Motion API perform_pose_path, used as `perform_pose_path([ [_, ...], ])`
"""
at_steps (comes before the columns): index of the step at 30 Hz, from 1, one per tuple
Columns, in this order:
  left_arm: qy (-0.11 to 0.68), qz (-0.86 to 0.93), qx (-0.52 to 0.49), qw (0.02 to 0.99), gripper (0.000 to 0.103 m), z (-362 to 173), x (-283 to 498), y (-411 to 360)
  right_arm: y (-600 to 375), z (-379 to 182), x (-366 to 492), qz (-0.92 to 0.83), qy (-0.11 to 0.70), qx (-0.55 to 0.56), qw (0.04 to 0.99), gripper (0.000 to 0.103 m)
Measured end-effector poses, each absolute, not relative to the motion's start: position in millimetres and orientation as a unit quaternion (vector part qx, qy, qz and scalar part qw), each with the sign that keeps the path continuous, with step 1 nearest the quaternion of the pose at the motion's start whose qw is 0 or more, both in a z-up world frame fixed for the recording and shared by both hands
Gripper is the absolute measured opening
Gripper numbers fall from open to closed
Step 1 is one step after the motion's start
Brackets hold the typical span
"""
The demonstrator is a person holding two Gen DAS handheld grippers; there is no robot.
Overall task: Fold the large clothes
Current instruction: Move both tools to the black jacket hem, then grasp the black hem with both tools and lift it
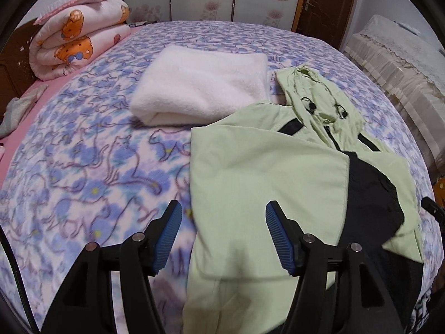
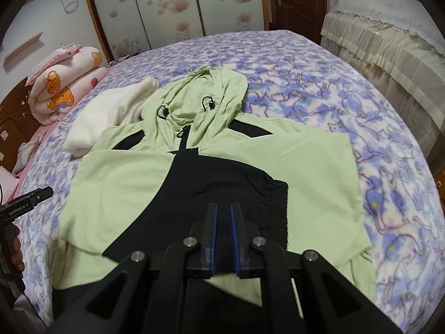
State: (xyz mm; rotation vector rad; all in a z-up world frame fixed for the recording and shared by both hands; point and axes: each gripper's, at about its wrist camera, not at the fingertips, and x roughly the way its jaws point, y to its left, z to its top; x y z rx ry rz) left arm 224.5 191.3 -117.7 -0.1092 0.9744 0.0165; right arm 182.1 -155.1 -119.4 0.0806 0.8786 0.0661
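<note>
A light green hooded jacket with black panels lies on the bed, hood toward the far side, both sleeves folded in over the front. It also shows in the left wrist view. My left gripper is open and empty, hovering over the jacket's left edge. My right gripper is nearly shut with a narrow gap, above the black sleeve cuff; nothing shows between its pads. The left gripper's body shows at the left edge of the right wrist view.
The bed has a purple floral blanket. A folded white fleece lies beside the hood. A rolled pink quilt sits at the headboard. A cream covered cabinet stands right of the bed; a sliding wardrobe and a door stand behind.
</note>
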Motion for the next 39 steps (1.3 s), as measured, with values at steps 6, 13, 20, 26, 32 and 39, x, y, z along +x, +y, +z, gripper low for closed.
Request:
perform_pose_path([
  [6,0.461,0.0,-0.044,0.886,0.066,-98,163,193,-164,-101,129,0.033,0.419,0.021,0.907,0.019],
  [13,0.471,-0.009,-0.037,0.881,0.069,-100,86,194,-178,-89,60,0.036,0.415,-0.023,0.909,0.04],
  [20,0.527,-0.028,-0.064,0.847,0.07,-146,21,196,-207,-119,9,0.064,0.473,-0.096,0.874,0.051],
  [26,0.57,-0.021,-0.084,0.817,0.07,-199,-14,196,-251,-161,-18,0.056,0.514,-0.118,0.848,0.051],
  [32,0.574,-0.027,-0.086,0.814,0.07,-218,-33,193,-300,-197,-25,0.034,0.56,-0.039,0.827,0.051],
  [39,0.594,-0.038,-0.1,0.797,0.073,-231,-61,196,-342,-240,-47,0.046,0.602,0.054,0.796,0.051],
])
